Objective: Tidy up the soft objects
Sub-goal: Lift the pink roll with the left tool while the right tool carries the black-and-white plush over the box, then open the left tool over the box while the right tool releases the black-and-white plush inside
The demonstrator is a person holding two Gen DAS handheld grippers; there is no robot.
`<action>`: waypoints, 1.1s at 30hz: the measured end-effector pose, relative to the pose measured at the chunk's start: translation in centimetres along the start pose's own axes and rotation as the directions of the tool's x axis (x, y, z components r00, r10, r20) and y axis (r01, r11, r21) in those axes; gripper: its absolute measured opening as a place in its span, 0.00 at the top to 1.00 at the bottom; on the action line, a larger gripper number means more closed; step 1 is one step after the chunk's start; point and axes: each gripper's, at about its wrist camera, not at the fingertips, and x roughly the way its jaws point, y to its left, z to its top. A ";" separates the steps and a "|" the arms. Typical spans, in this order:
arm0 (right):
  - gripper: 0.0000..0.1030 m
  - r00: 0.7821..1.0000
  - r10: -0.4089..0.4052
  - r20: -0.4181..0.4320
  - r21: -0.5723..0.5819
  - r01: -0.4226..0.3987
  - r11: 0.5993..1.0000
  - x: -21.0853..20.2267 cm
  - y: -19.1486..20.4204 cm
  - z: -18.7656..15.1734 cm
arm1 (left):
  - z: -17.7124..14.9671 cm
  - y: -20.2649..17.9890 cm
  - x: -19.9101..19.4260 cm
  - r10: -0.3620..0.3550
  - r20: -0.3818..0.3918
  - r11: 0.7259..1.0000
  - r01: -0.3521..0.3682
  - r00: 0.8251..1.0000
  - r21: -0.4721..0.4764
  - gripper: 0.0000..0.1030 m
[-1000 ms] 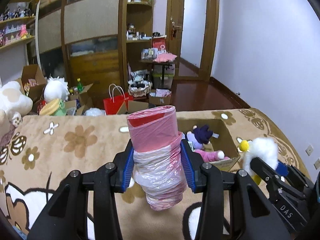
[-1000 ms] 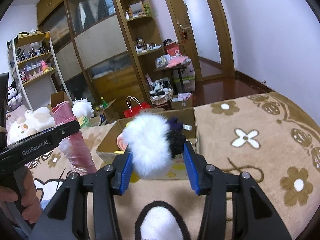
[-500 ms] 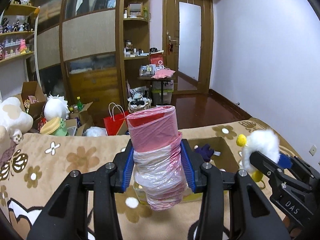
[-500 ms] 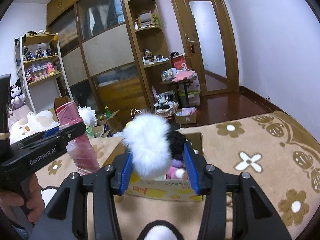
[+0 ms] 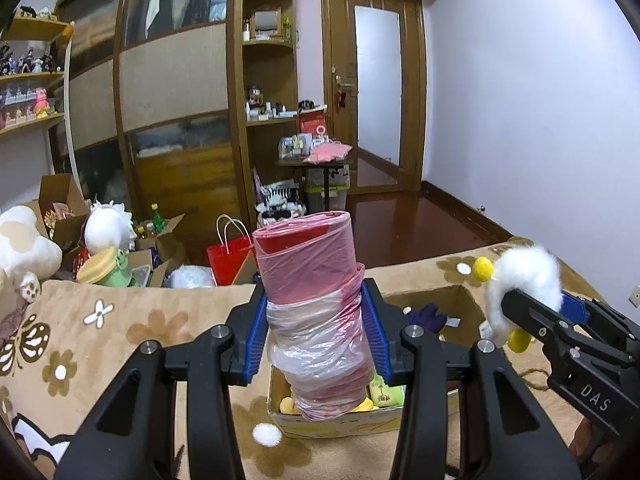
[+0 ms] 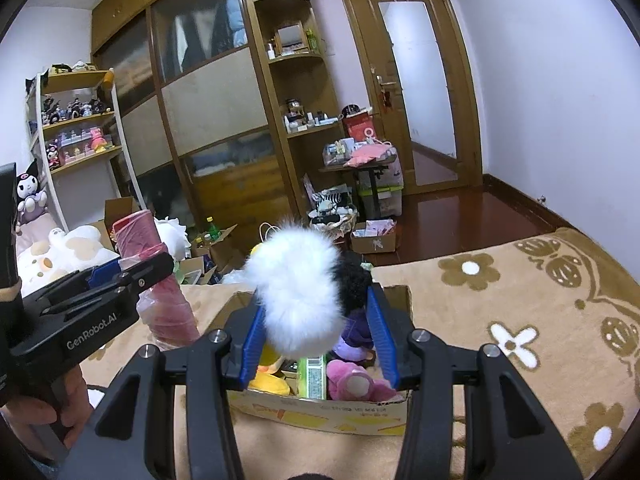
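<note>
We've got both claws loaded right now. Our left gripper (image 5: 316,336) is clamped on a pink roll of plastic bags (image 5: 314,312), and our right gripper (image 6: 316,332) is squeezing a fluffy white plush (image 6: 298,292) with a black patch. Both hang above the near edge of the cardboard box (image 6: 320,410) sitting on the flowery brown blanket (image 6: 520,312), with a purple doll (image 6: 356,336) and other soft toys already inside. Looks like the drop-off step: next we'd want to lower each item over the box opening and let go. Further back are the wardrobe and door.
</note>
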 end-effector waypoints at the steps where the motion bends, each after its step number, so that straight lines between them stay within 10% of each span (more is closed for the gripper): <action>1: 0.51 1.000 0.001 -0.002 0.005 -0.001 1.000 0.3 -0.2 -0.1 | -0.1 0.0 0.4 -0.002 -0.009 1.000 0.002 1.000 0.000 0.59; 24: 0.50 0.993 0.002 -0.114 0.058 0.005 0.998 5.5 -1.9 -3.7 | -1.6 0.4 4.2 -0.055 -0.080 0.998 0.052 0.995 -0.041 0.59; 33: 0.48 0.992 -0.016 -0.128 0.036 0.021 0.999 6.0 -1.7 -4.0 | -2.3 0.4 5.7 -0.052 -0.133 0.998 0.046 0.990 -0.044 0.41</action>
